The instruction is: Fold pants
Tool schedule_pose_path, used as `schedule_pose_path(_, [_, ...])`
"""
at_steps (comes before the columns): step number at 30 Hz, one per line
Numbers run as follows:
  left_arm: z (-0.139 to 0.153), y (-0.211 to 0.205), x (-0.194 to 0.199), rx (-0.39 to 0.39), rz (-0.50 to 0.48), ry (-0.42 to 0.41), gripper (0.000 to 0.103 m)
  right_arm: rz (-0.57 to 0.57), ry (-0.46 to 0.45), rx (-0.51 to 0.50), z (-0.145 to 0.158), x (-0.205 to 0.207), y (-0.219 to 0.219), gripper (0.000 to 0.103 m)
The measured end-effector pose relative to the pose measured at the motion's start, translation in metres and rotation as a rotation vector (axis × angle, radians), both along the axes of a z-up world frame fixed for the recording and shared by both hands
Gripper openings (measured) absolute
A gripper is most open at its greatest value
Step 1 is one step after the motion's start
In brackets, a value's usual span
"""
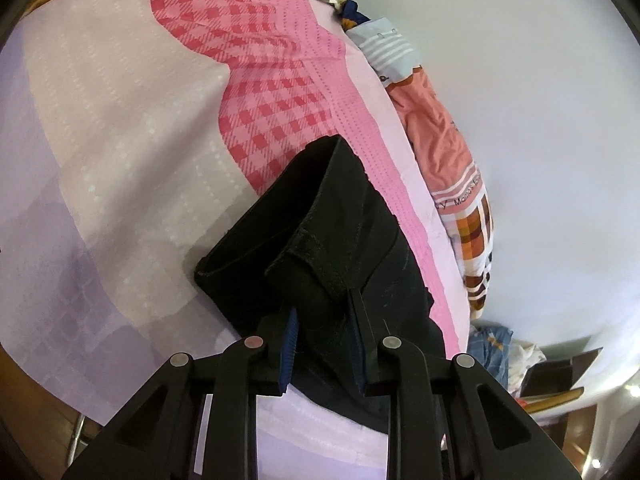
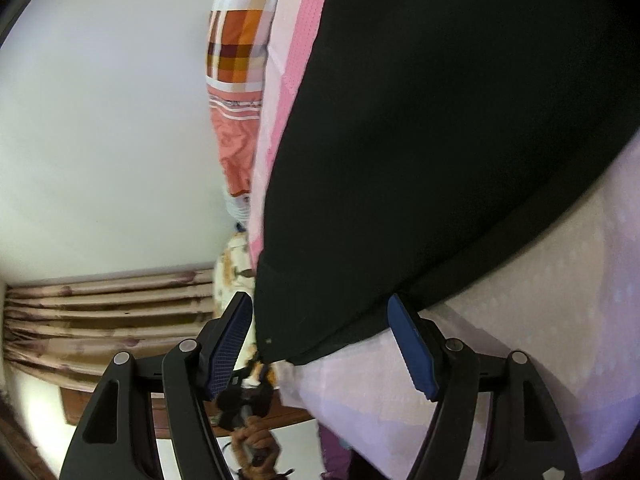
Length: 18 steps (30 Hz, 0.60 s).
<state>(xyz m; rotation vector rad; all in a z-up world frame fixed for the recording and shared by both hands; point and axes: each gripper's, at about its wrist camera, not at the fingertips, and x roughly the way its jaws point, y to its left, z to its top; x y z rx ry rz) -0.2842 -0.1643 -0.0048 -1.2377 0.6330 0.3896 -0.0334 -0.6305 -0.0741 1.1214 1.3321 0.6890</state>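
The black pants point(image 1: 340, 248) lie on a bed covered by a lilac and pink sheet point(image 1: 120, 168) with a red-checked band running through it. In the left wrist view the left tongs point(image 1: 324, 344) are closed on a thick bunch of the dark cloth, the blue-padded fingers point(image 1: 290, 344) pressing it from both sides, and beyond them a folded part of the garment with an open hem or waistband edge stretches away across the sheet. In the right wrist view the right tongs point(image 2: 328, 344) stand wide apart, their blue pads point(image 2: 230, 340) on either side of a corner of the pants point(image 2: 420, 140); whether either pad actually touches the cloth is hard to tell, since the picture is blurred there. The pants fill the upper right of that view as one broad dark expanse lying on the sheet point(image 2: 540, 300). Along the far edge of the bed sits a bundle of bedding point(image 1: 444, 136) in salmon, white and an orange-brown check, next to a pale wall point(image 1: 540, 120). The right wrist view also takes in a pleated tan curtain point(image 2: 100, 320) and, low between the fingers, a hand point(image 2: 256, 440) gripping a dark handle.
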Motion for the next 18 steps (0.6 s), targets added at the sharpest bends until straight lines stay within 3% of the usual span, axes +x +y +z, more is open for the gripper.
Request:
schedule_pose_path(7, [-0.004, 0.002, -0.001, -0.023, 0.006, 0.003, 0.024, -0.021, -0.020, -0.080, 0.002, 0.004, 0.013, 0.065])
schedule_pose_path(9, [-0.006, 0.003, -0.002, -0.027, 0.008, 0.004, 0.024, 0.002, -0.022, -0.144, 0.000, 0.007, 0.019, 0.043])
schedule_pose_path(10, [-0.007, 0.003, -0.002, -0.026, 0.008, 0.007, 0.024, 0.020, -0.012, -0.165, -0.004, 0.008, 0.022, 0.012])
schedule_pose_path(11, [-0.008, 0.003, -0.001, -0.024, 0.007, 0.010, 0.024, 0.030, -0.002, -0.182, -0.009, 0.007, 0.023, 0.007])
schedule_pose_path(18, [-0.011, 0.003, 0.000, -0.004, -0.003, 0.061, 0.024, 0.074, -0.060, -0.212, 0.006, -0.007, 0.017, 0.005])
